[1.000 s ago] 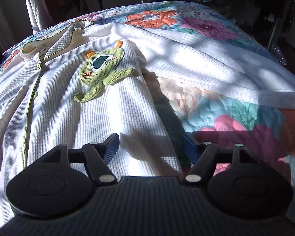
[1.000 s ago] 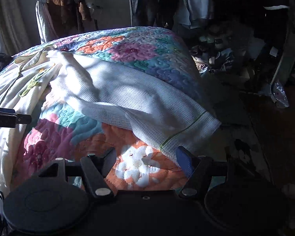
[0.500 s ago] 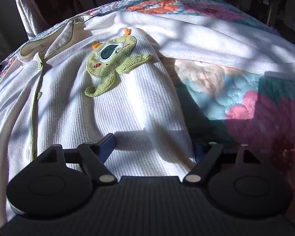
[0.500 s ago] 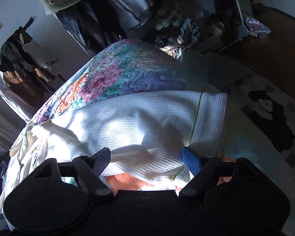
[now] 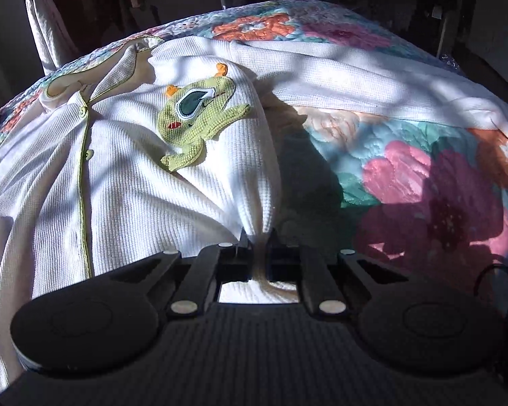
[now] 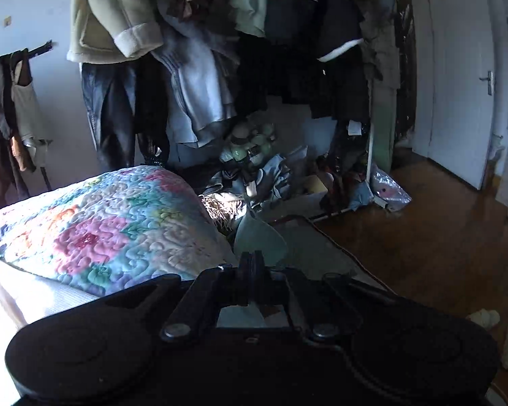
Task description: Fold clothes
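A white waffle-knit pajama top (image 5: 118, 186) with a green monster patch (image 5: 199, 115) lies spread on a floral quilt (image 5: 406, 176). Its long sleeve (image 5: 355, 77) stretches off to the right. My left gripper (image 5: 257, 240) is closing tight on a bunched fold at the top's right side edge, pads pressing the cloth. In the right wrist view my right gripper (image 6: 252, 260) is closing shut at the bed's corner. A pale flap of the sleeve end (image 6: 260, 233) sticks up between its fingertips. More of the sleeve (image 6: 30, 294) trails at lower left over the quilt (image 6: 101, 223).
Past the bed a rack of hanging clothes (image 6: 203, 67) stands over a pile of things (image 6: 260, 176) on the floor. A dark rug (image 6: 308, 257) and wooden floor (image 6: 440, 230) lie to the right, with a white door (image 6: 464, 101) behind. A white garment (image 5: 47, 34) hangs at far left.
Both grippers went from open to shut on the cloth. The left one slid in along the top's side edge. The right one took the sleeve end and tipped up toward the room.
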{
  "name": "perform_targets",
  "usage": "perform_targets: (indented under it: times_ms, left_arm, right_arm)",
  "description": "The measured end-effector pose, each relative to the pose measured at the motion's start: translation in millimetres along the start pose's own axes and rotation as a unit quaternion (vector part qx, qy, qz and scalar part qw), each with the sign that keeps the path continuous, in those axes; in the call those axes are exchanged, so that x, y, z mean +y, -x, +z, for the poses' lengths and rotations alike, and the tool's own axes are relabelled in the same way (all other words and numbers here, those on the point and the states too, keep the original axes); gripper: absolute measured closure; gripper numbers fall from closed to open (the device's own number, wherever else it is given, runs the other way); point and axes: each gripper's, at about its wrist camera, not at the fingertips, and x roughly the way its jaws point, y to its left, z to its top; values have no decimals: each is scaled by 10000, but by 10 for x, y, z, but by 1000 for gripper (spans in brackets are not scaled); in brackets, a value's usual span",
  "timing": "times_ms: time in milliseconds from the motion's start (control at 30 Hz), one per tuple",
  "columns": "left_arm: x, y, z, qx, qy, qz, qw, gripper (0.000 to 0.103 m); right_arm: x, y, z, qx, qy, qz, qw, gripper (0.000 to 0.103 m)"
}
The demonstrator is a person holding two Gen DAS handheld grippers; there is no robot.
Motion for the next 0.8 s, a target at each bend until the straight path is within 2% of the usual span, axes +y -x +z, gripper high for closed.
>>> perform_targets:
  times_ms: [67, 100, 167, 200, 233, 300, 367, 467, 533, 600, 633, 667, 700, 733, 767, 800]
  left_arm:
    - [165, 16, -68, 68, 285, 45, 9996, 97]
    - [252, 31, -116, 96, 414, 75, 9991, 97]
    - [321, 84, -192, 74, 469, 133, 9988, 97]
    - [322, 116, -224, 39, 455, 160, 9988, 97]
    - [311, 134, -239, 9, 437, 182, 9989, 97]
    - [282, 133, -261, -46, 399, 223, 9989, 97]
    - [263, 98, -263, -46, 400, 220, 9989, 97]
    - [242, 81, -255, -80, 414, 172, 9990, 97]
    - [221, 59, -247, -84, 387, 151, 9991, 97]
    - [207, 40, -237, -84, 360, 123, 9992, 96]
    - [200, 37, -232, -89, 353, 106, 9993, 96]
    - [197, 36, -225, -96, 357, 77, 9993, 96]
    - [199, 36, -219, -101, 372, 54, 9992, 96]
    - [206, 34, -212, -97, 409, 20, 9991, 96]
    - [214, 32, -205, -92, 450, -16, 9989, 96]
    - [216, 26, -194, -88, 484, -55, 9988, 96]
  right_arm:
    - [-82, -1, -21, 385, -362, 566, 9970, 99]
    - [-58, 21, -64, 551, -421, 743, 9948, 93]
    - [22, 76, -168, 871, -478, 1044, 9896, 74]
    - [63, 103, -220, 1030, -506, 1193, 9862, 53]
    - [103, 130, -272, 1188, -534, 1342, 9824, 42]
    - [144, 161, -336, 1273, -563, 1352, 9810, 40]
    - [202, 112, -397, 1390, -472, 1074, 9833, 34]
    - [228, -39, -440, 1479, -389, 490, 9870, 31]
    - [164, -226, -475, 1650, -606, 356, 9838, 16]
    - [127, -427, -559, 1694, -748, 351, 9821, 16]
    - [112, -525, -603, 1704, -812, 352, 9814, 19]
    - [125, -571, -636, 1472, -619, 315, 9867, 26]
    - [184, -567, -631, 1286, -286, 300, 9908, 47]
    - [253, -553, -616, 1126, 66, 294, 9932, 75]
    - [284, -513, -554, 966, 296, 271, 9945, 91]
    - [305, -467, -481, 805, 495, 245, 9952, 94]
